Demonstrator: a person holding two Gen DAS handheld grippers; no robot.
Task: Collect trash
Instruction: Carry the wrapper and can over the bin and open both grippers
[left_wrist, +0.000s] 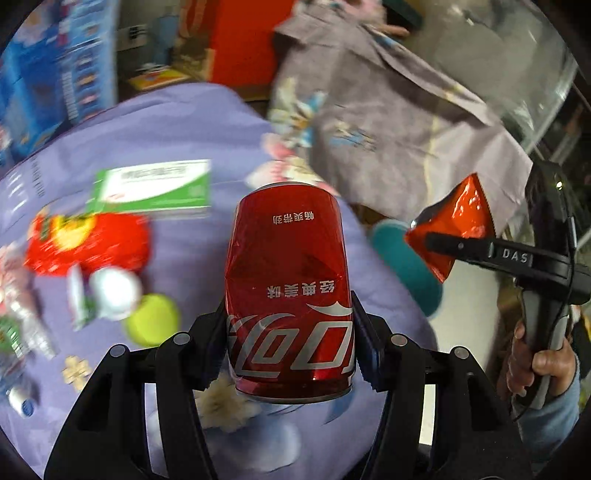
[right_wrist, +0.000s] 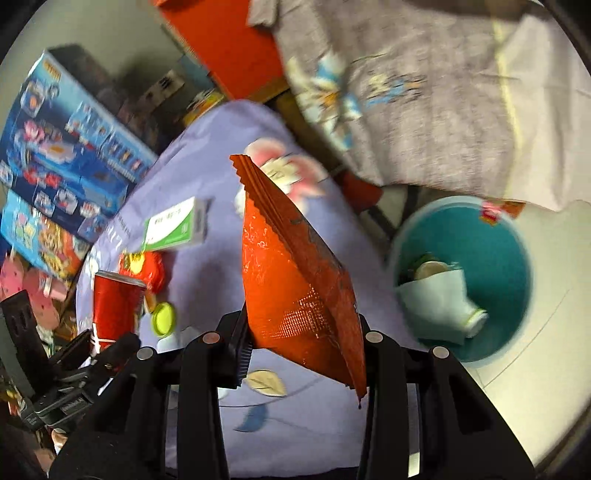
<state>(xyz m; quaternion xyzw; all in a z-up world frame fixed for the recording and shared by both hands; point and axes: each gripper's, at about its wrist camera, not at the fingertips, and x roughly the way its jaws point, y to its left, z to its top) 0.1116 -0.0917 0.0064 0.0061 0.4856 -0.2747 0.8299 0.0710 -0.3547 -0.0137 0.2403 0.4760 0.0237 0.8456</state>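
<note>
My left gripper (left_wrist: 290, 332) is shut on a red cola can (left_wrist: 290, 280), held above the purple flowered tablecloth (left_wrist: 184, 125). My right gripper (right_wrist: 301, 332) is shut on an orange-red snack wrapper (right_wrist: 295, 273), also lifted off the cloth. In the left wrist view the right gripper (left_wrist: 432, 240) shows at the right with the wrapper (left_wrist: 458, 221) pinched in it, and a hand (left_wrist: 539, 365) grips its handle. The left gripper's can (right_wrist: 116, 306) appears at the left of the right wrist view. A teal bin (right_wrist: 491, 254) on the floor to the right holds a pale crumpled cup and other trash.
On the cloth lie a green-and-white box (left_wrist: 155, 188), a red crumpled wrapper (left_wrist: 92, 243), a yellow-green cap (left_wrist: 153, 319), a white lump (left_wrist: 116, 291) and small bits at the left edge. Blue toy boxes (right_wrist: 70, 147) stand behind. A grey flowered sheet (right_wrist: 406, 96) drapes at the right.
</note>
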